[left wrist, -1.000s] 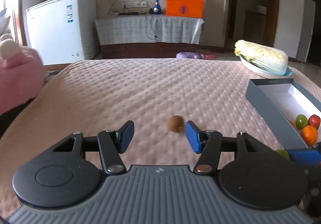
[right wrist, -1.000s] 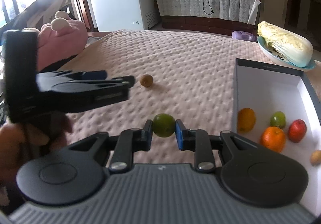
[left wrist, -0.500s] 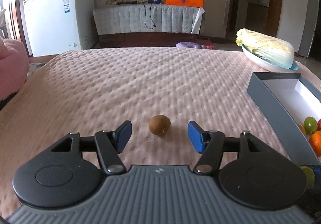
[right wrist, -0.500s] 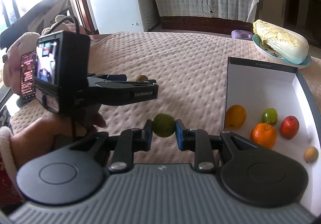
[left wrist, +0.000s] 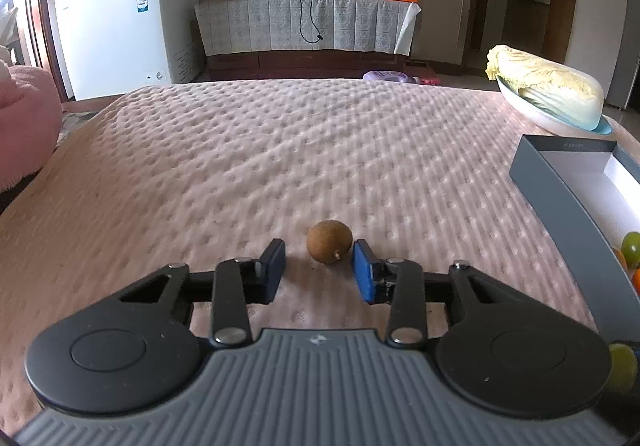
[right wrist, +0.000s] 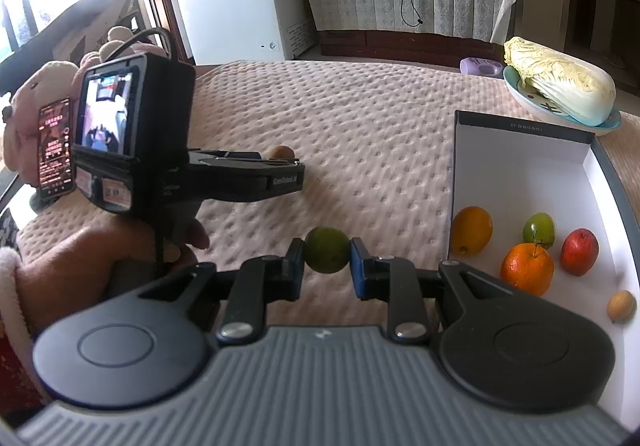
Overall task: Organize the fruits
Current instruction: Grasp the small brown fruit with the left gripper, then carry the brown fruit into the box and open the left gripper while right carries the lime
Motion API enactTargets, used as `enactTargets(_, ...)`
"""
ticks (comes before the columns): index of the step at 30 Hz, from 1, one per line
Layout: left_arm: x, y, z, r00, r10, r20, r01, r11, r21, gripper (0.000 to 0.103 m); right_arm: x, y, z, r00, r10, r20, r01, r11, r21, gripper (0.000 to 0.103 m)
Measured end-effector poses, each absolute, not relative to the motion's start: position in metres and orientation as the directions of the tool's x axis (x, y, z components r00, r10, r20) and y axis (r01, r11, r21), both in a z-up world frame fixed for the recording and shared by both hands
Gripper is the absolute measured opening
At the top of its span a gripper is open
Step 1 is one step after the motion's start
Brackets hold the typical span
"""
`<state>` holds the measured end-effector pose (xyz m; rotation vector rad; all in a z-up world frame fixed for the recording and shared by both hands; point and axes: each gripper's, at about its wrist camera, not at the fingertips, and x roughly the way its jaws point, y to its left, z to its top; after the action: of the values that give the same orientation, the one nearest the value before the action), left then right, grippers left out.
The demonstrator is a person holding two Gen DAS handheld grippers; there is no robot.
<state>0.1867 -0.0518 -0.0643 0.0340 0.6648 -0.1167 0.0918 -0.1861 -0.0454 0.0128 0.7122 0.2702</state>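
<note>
A small brown fruit (left wrist: 329, 247) lies on the pink quilted cover (left wrist: 280, 150), between the fingers of my left gripper (left wrist: 319, 260). Those jaws are closing; the right pad is at the fruit and a gap remains at the left pad. Seen from the right wrist, the left gripper (right wrist: 294, 176) is held low over the cover, with the brown fruit (right wrist: 281, 152) just past its tip. My right gripper (right wrist: 326, 248) is shut on a green lime (right wrist: 326, 260), held above the cover left of the grey box (right wrist: 520, 166). Several fruits lie in the box, among them an orange (right wrist: 527, 268) and a red apple (right wrist: 580, 252).
A cabbage (left wrist: 548, 90) on a plate sits at the far right behind the box's wall (left wrist: 560, 198). A pink plush toy (left wrist: 24, 126) lies at the left edge. A phone (right wrist: 56, 146) stands beside the left hand (right wrist: 80, 266). A white freezer (left wrist: 116, 34) stands beyond the bed.
My left gripper moved forward and down until the brown fruit lay between its fingers, and the jaws then narrowed around it. The right gripper stayed put with the lime.
</note>
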Motion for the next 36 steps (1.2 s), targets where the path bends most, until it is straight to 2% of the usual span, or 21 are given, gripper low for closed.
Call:
enactTargets(3,0.186,-0.052,-0.064,0.782,-0.103,-0.615,0.124,0.992,-0.008,0.028,0.093,-0.186,-0.045,0.725,0.249,-0.642,-0.237,0.966,0.107,0.026)
enactTargets(11,0.18,-0.046,-0.059,0.79,-0.093,-0.605,0.116,0.993,-0.002,0.028,0.094,-0.186,-0.041,0.738,0.249,-0.628,-0.226,0.967,0.119,0.026)
enactTargets(20,0.153,-0.029,-0.028,0.825,-0.089,-0.559,0.101,0.995,-0.008,0.028,0.095,-0.187,-0.029,0.763,0.248,-0.597,-0.214,0.968,0.128,0.027)
enactTargets(36,0.107,-0.049,0.016,0.862,-0.114,-0.494,0.131,0.991,-0.001,0.028,0.075,-0.208,-0.005,0.805,0.227,-0.548,-0.189,0.974,0.125,0.027)
